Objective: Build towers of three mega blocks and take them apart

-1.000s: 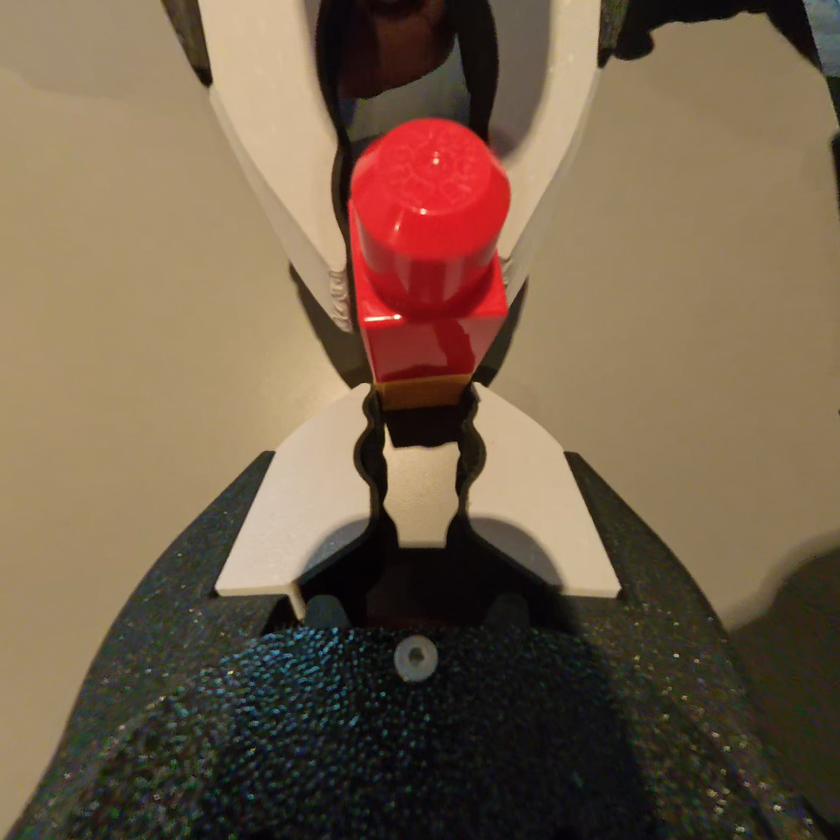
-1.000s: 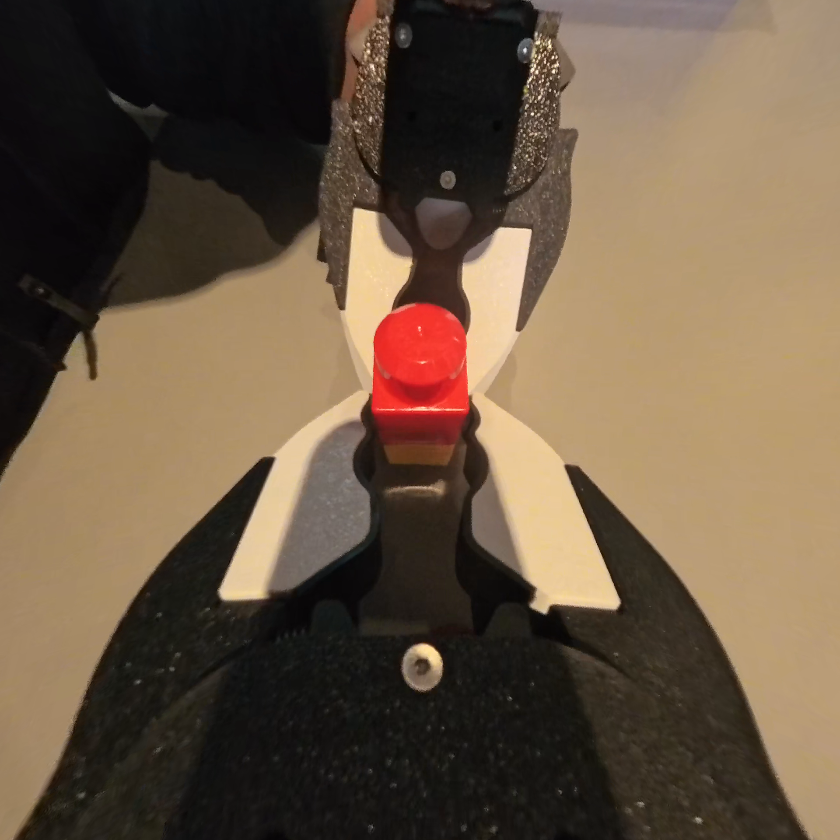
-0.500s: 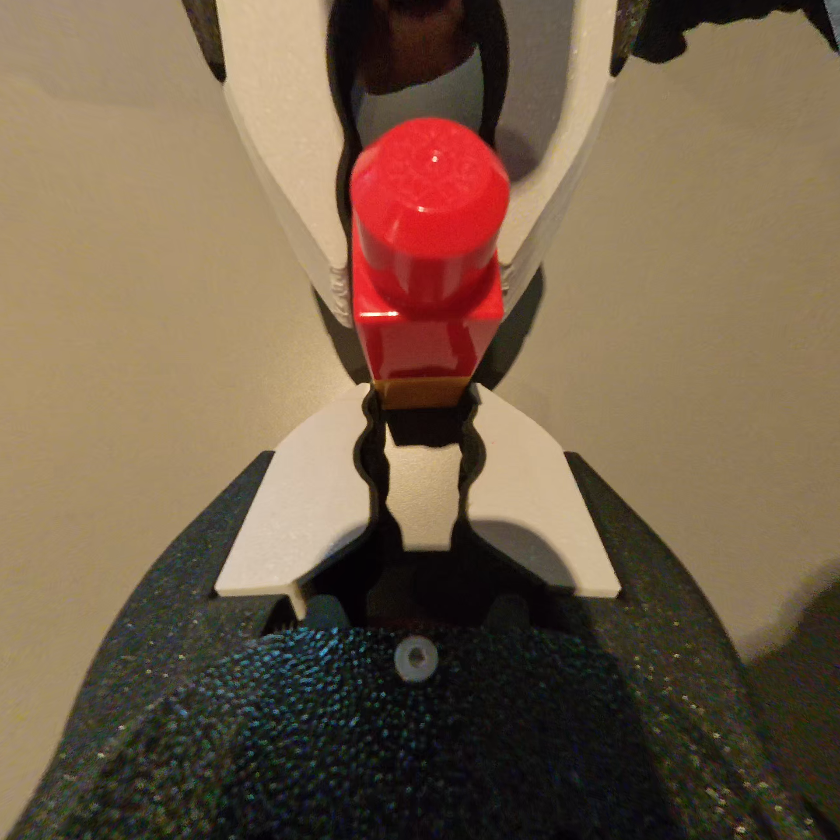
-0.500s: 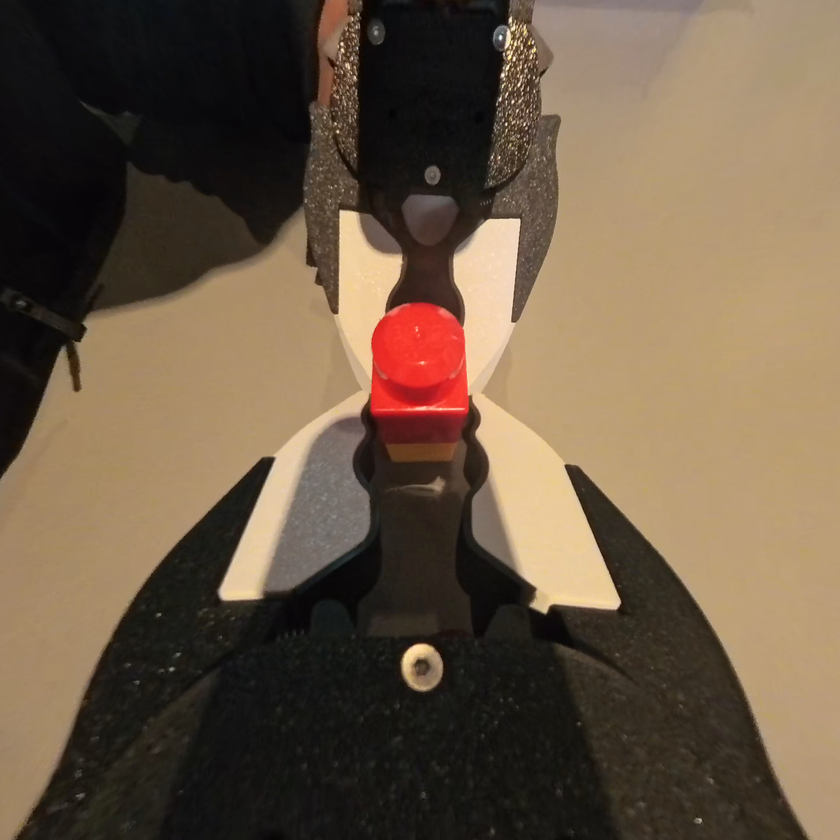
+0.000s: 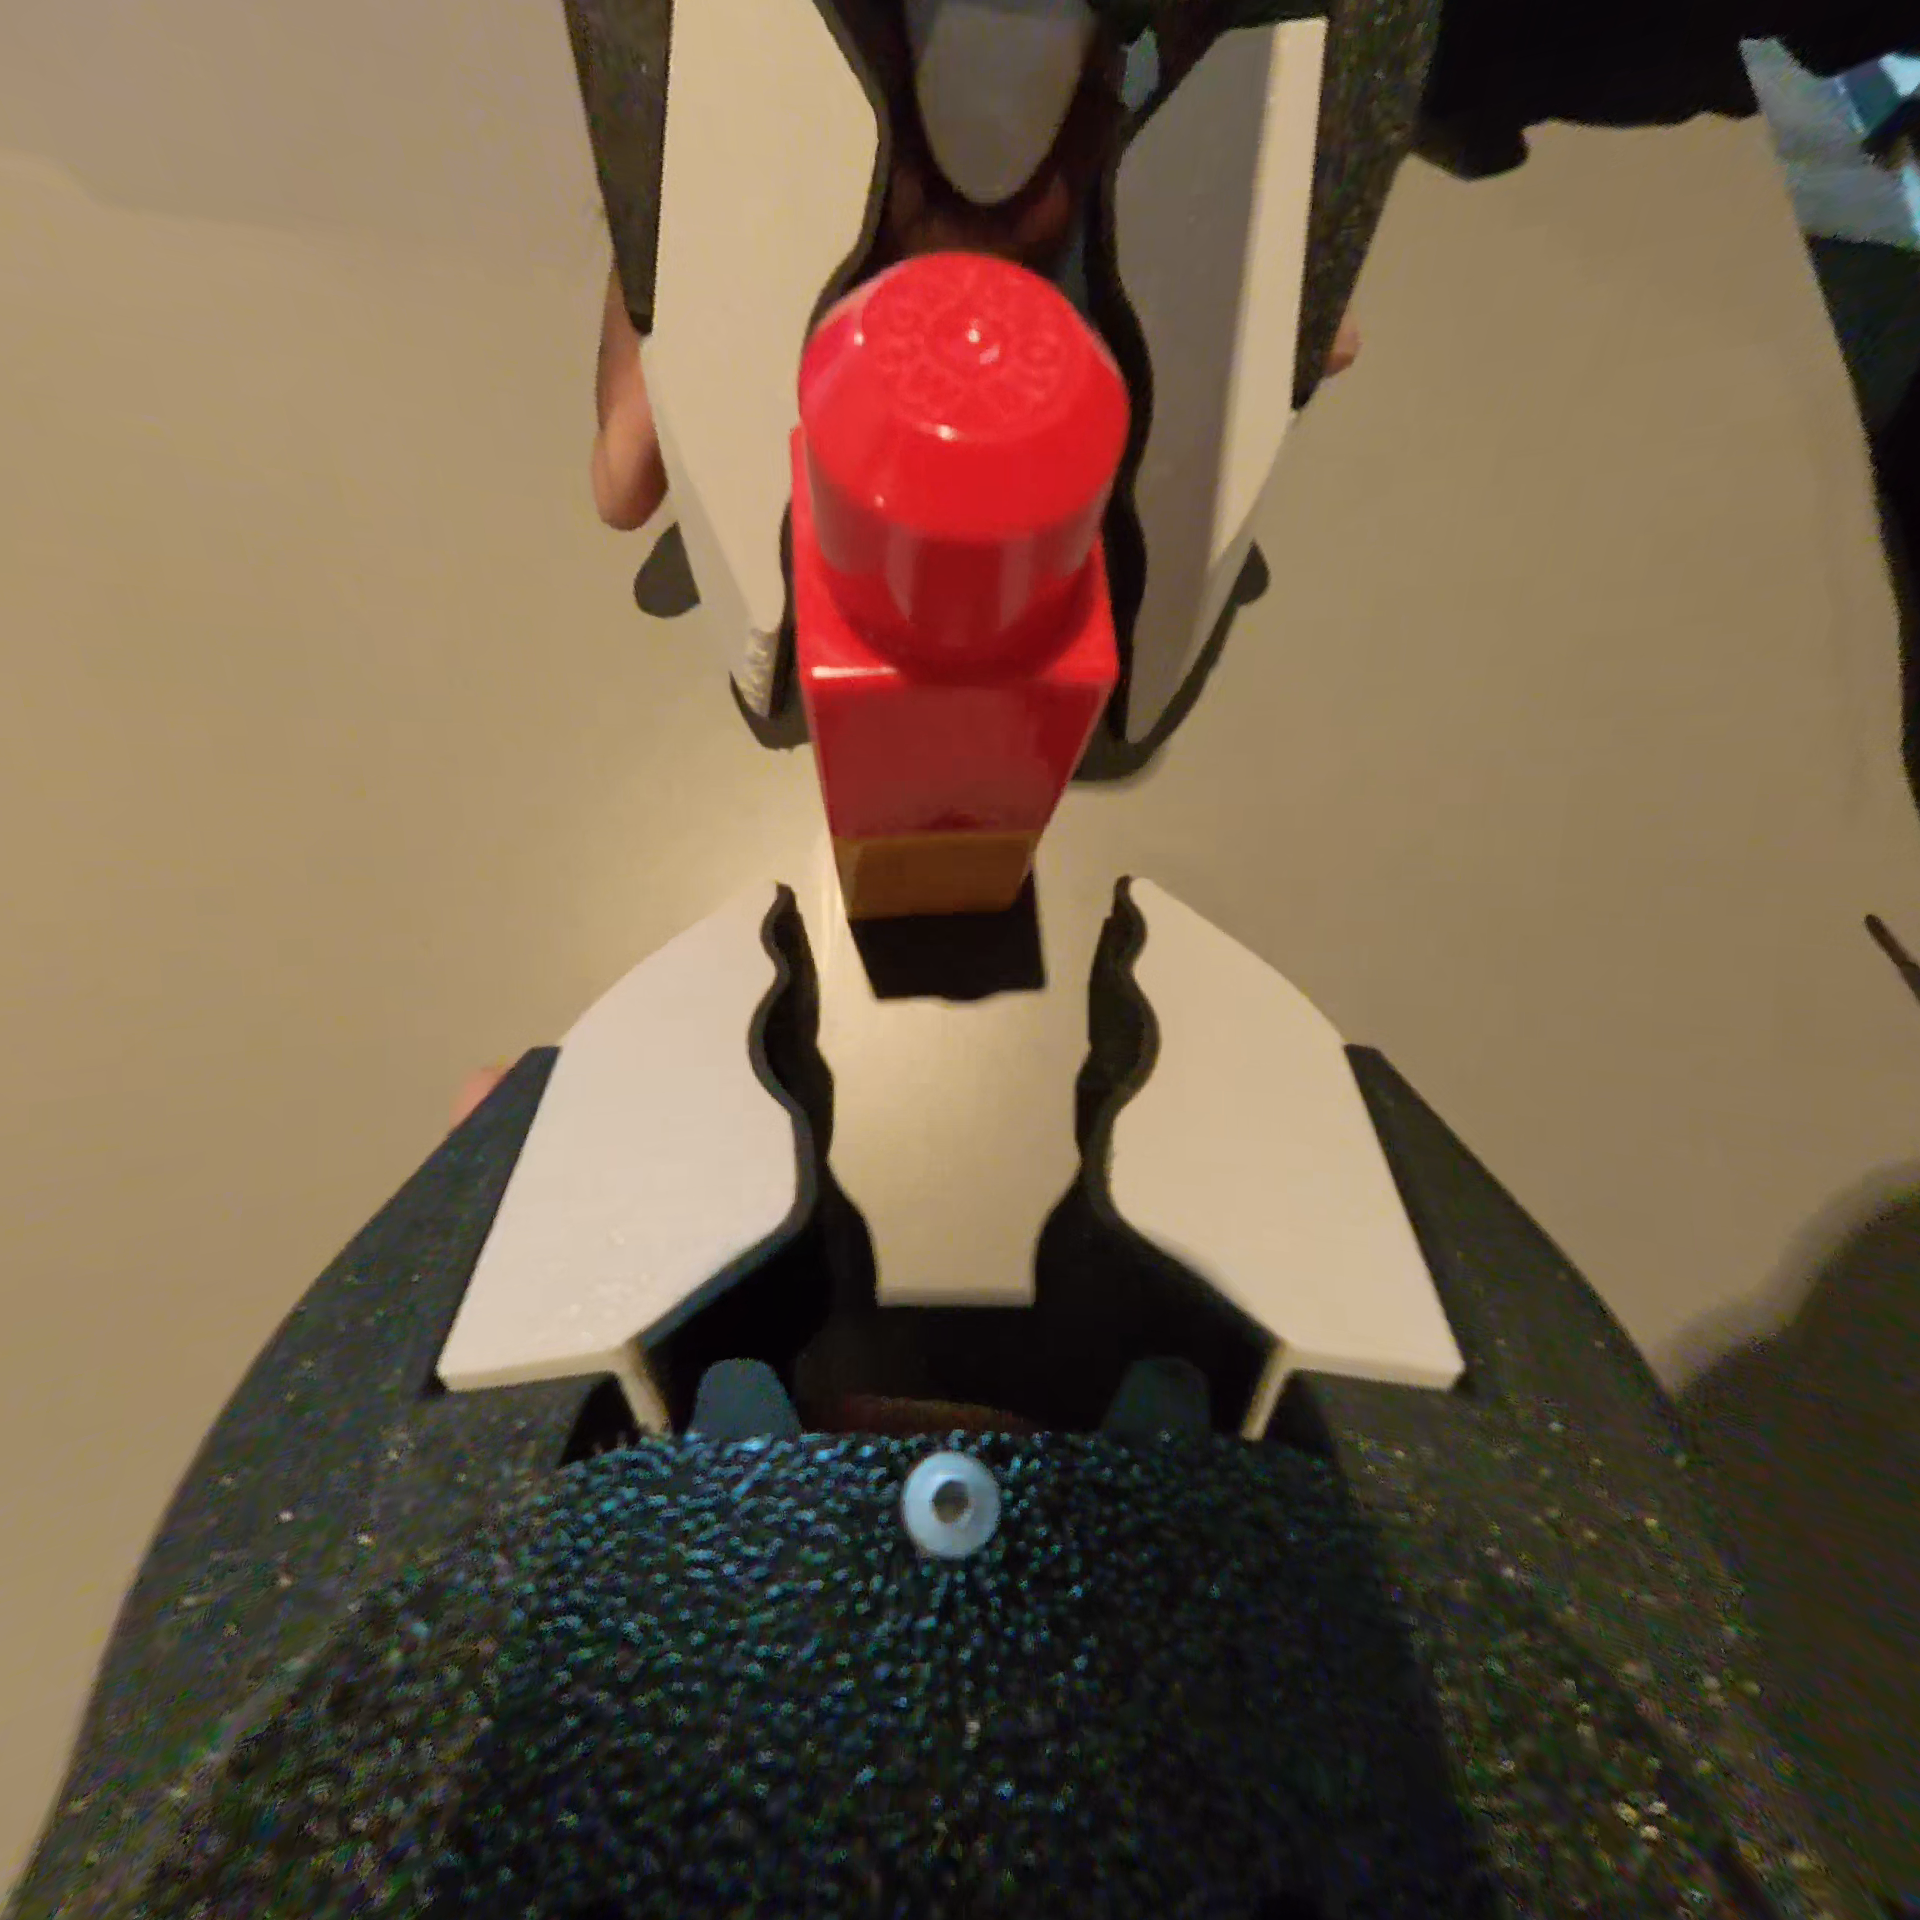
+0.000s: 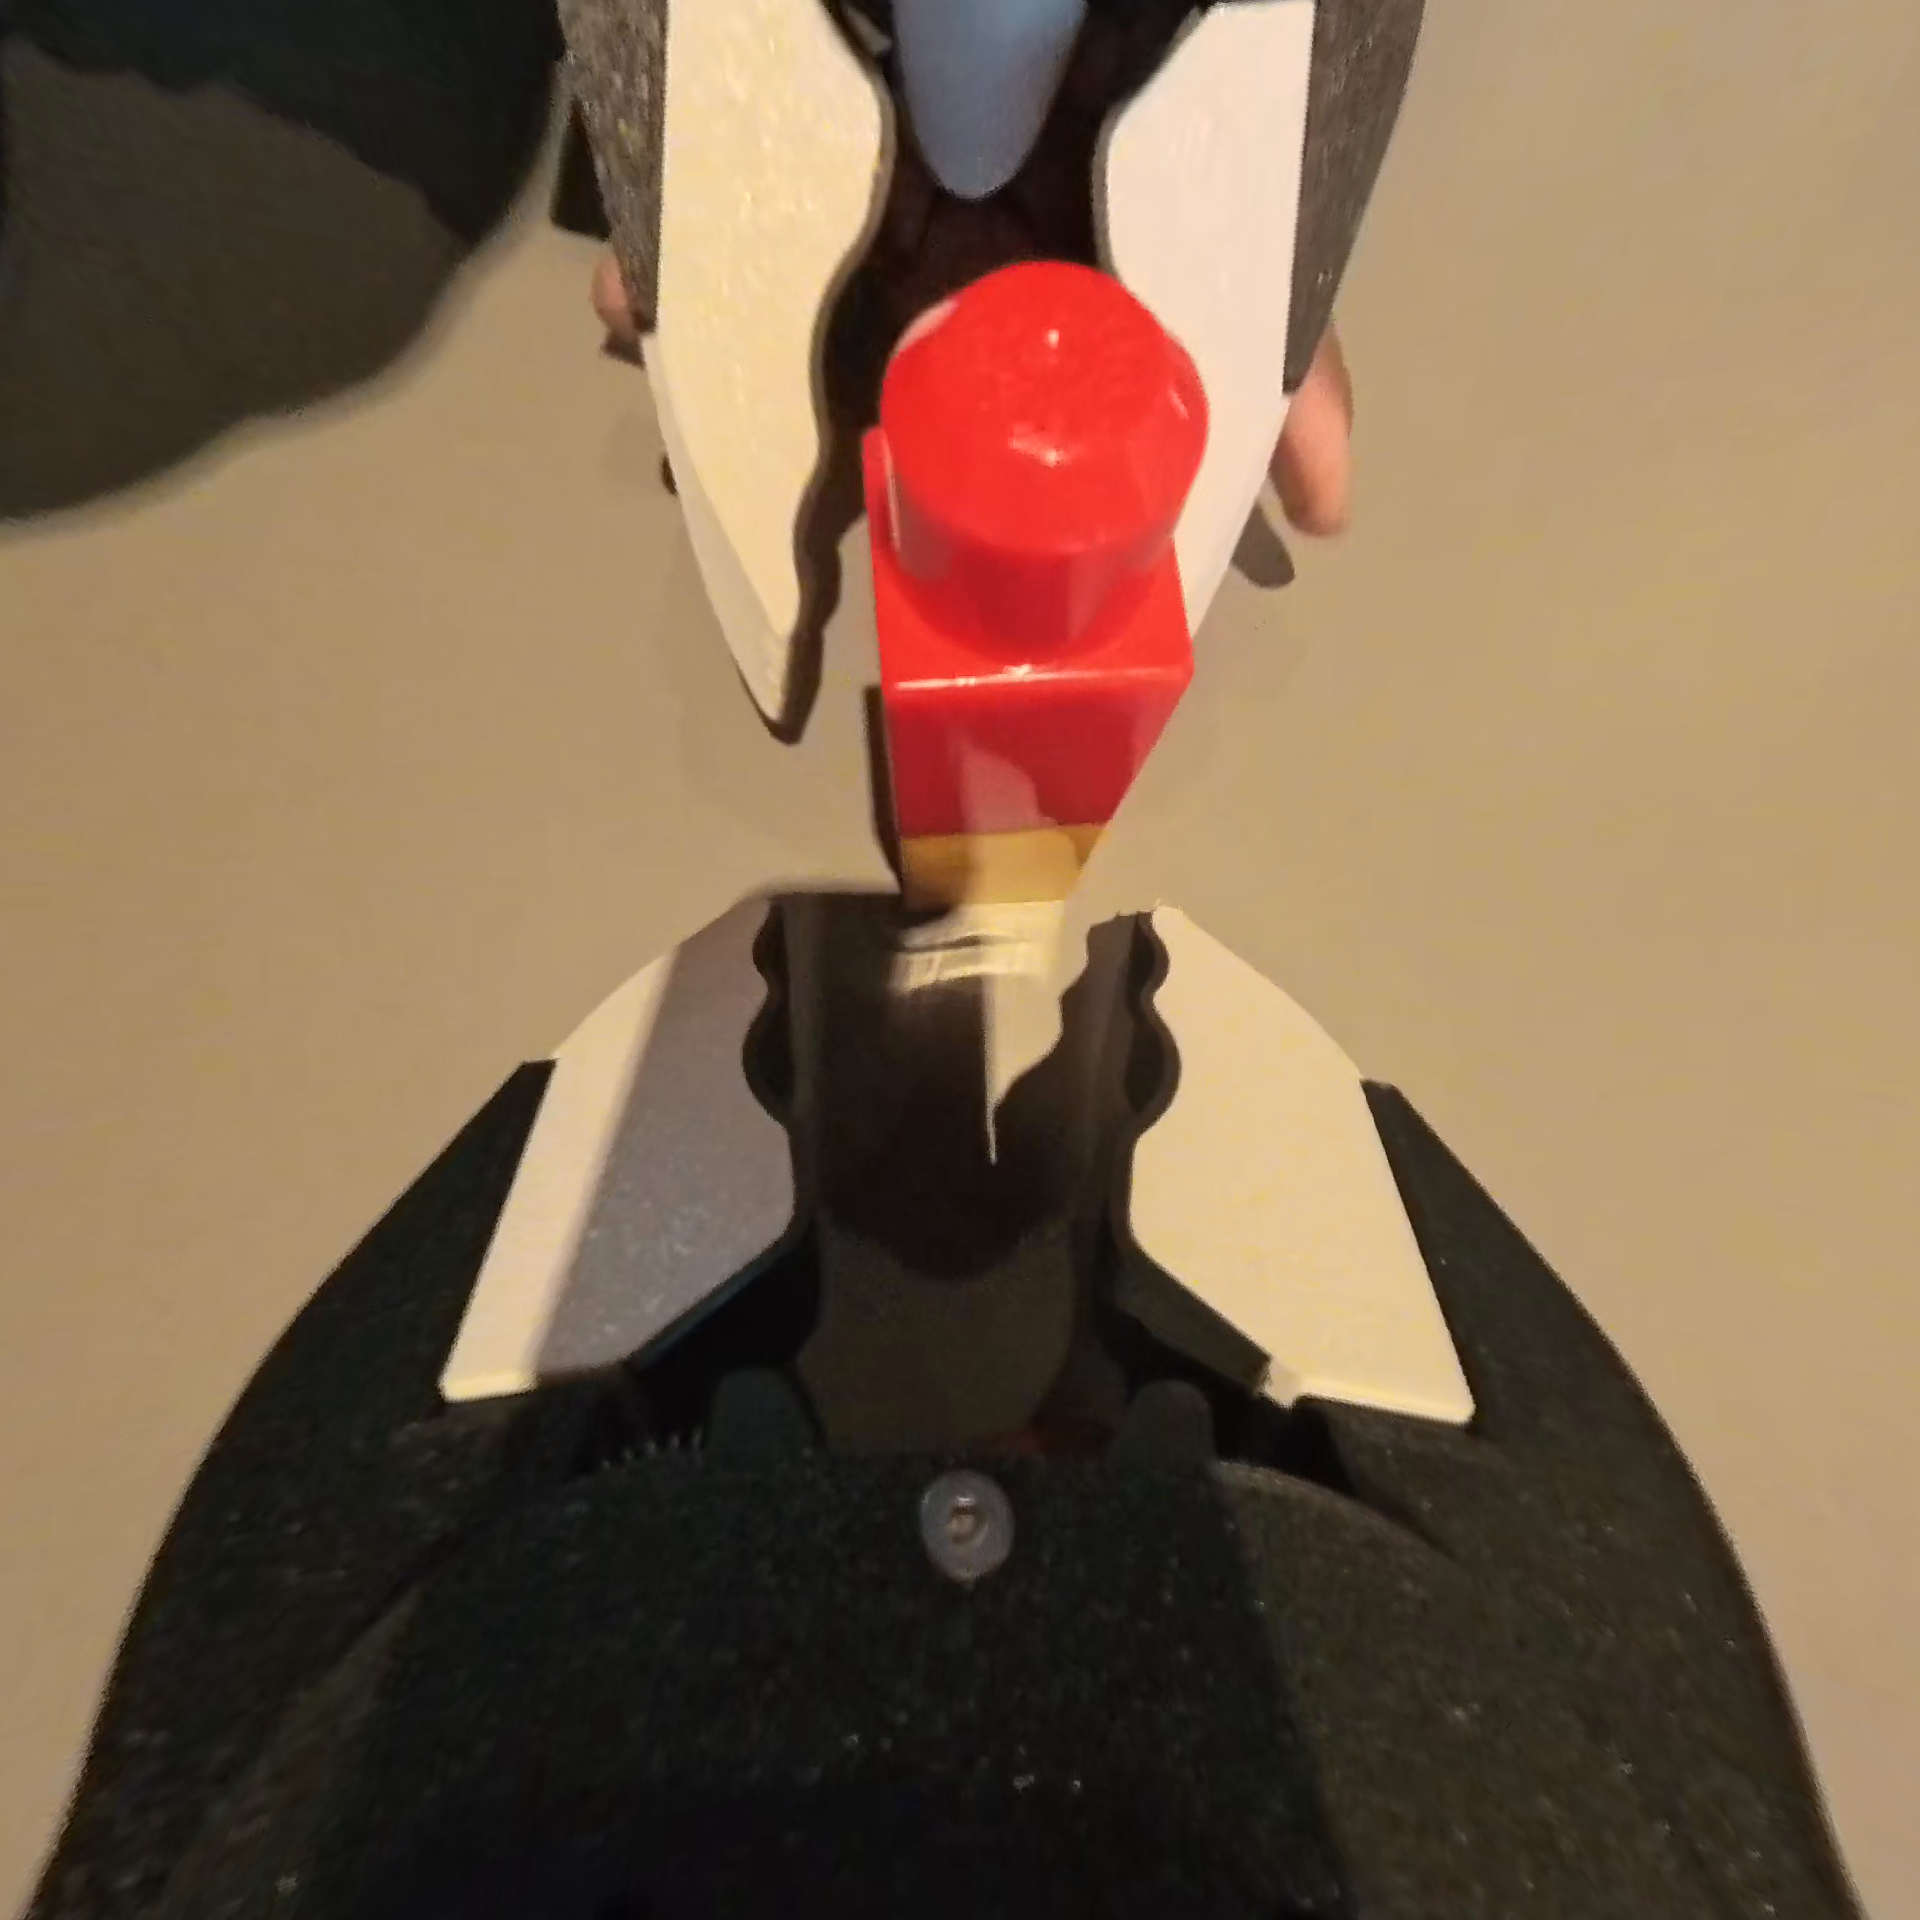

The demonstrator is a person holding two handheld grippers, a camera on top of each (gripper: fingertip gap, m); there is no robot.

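In the left wrist view, a small tower is seen standing upright on the beige table (image 5: 260,727), between the two grippers. Its top is a red block (image 5: 956,623) with one round stud, seated on a yellow block (image 5: 940,875) of which only a strip shows; whether a third block lies beneath cannot be told. The left gripper (image 5: 951,899) is held with its jaws parted, wider than the blocks, and nothing is gripped: the tips lie just short of the yellow block, apart from it. Beyond the tower the right gripper (image 5: 945,717) is seen, its fingers flanking the red block; contact there cannot be told.

In the right wrist view, which is somewhat blurred, the same tower is seen from the opposite side, the red block (image 6: 1029,623) above the yellow block (image 6: 992,862). The right gripper (image 6: 961,914) is likewise spread, with the tower just ahead of its tips and nothing held. The left gripper (image 6: 987,665) is seen beyond, with a person's fingertips (image 6: 1314,457) at its edge.

The blocks are judged light, rigid hollow plastic with a glossy and rather slippery skin. The flat side walls are the better hold; the rounded stud would likely slip. For separation, each block is best taken on opposite flat faces.
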